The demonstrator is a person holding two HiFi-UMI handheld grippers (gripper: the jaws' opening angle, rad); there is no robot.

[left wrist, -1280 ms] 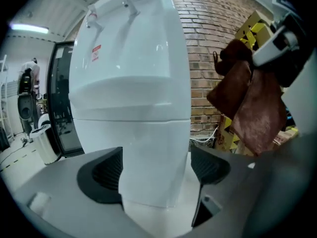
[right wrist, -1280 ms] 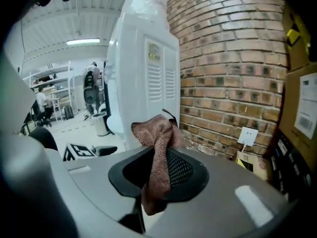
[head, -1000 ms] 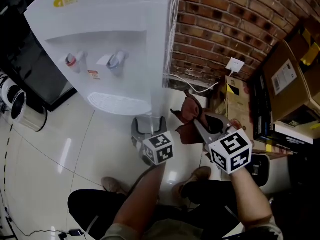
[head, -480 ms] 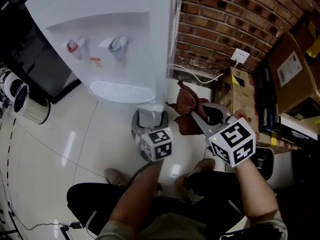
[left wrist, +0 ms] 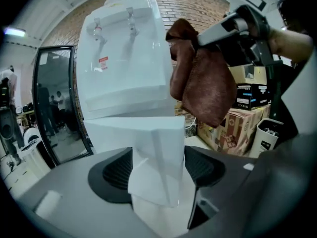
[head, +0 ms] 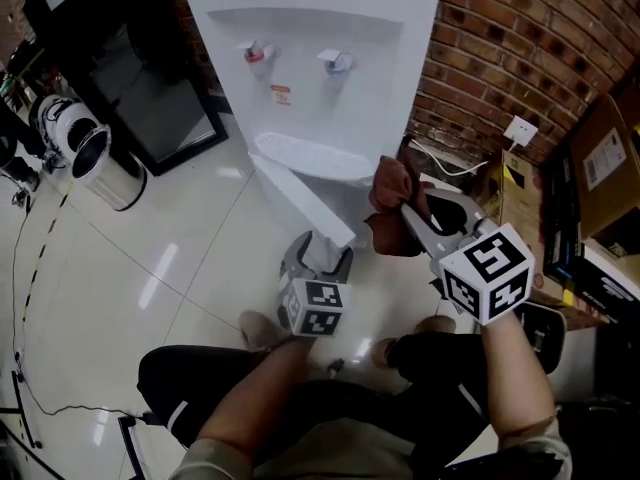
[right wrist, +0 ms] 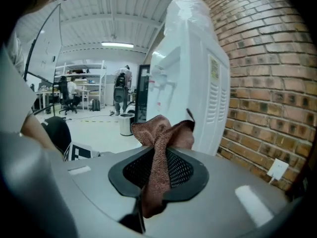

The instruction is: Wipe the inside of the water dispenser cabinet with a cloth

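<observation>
Holding the open cabinet door (head: 300, 200) under the water dispenser (head: 330, 8): left gripper (head: 318, 258), jaws just closed onto its edge. Right gripper (head: 412, 216) pinched the brown cloth (head: 390, 208) beside the dispenser. Likely risk: a thin grip slipping, letting the door swing shut.

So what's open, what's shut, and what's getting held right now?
cabinet door: swung open.
left gripper: jaws have just been closing, clamped on the cabinet door's edge.
cloth: bunched up, dangling.
right gripper: jaws shut on the cloth.
</observation>
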